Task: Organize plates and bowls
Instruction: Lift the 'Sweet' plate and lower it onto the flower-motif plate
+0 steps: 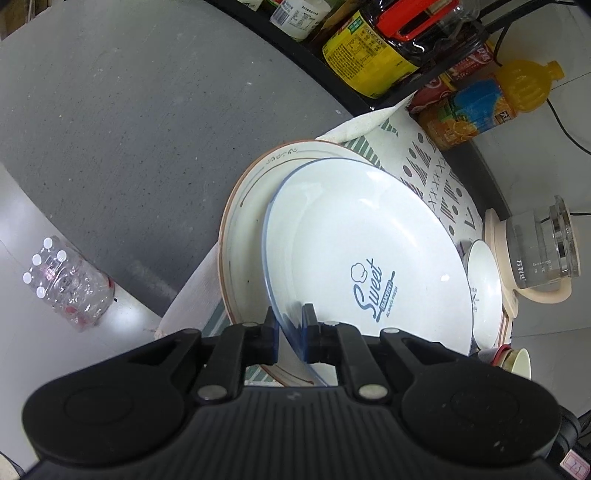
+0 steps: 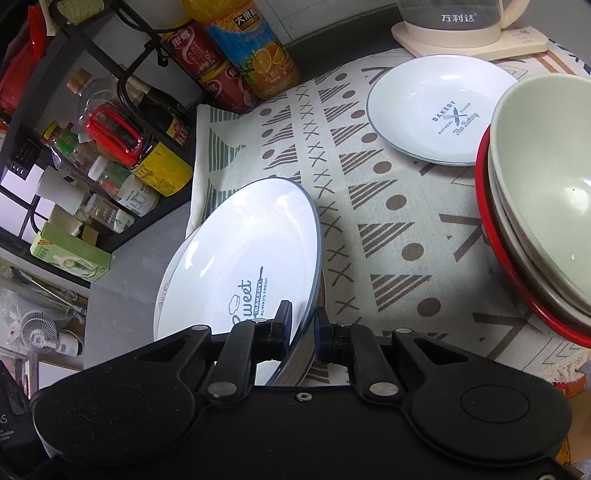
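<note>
On the patterned cloth (image 2: 369, 229), blue-rimmed Sweet plate (image 1: 369, 251) tilted over a brown-rimmed plate (image 1: 243, 206), left gripper (image 1: 290, 332) and right gripper (image 2: 301, 328) each pinching its rim, small Bakery plate (image 2: 439, 107) and stacked bowls (image 2: 546, 192) nearby.

Three plates on show: the big Sweet plate (image 2: 236, 266) at lower centre, a brown-rimmed plate (image 1: 251, 192) under it, a small Bakery plate (image 2: 439, 110) upper right. Bowls (image 2: 546, 206) stacked at the right edge, at least three. One kettle (image 2: 454, 22) up top, one orange juice bottle (image 2: 255, 48), and two grippers.
</note>
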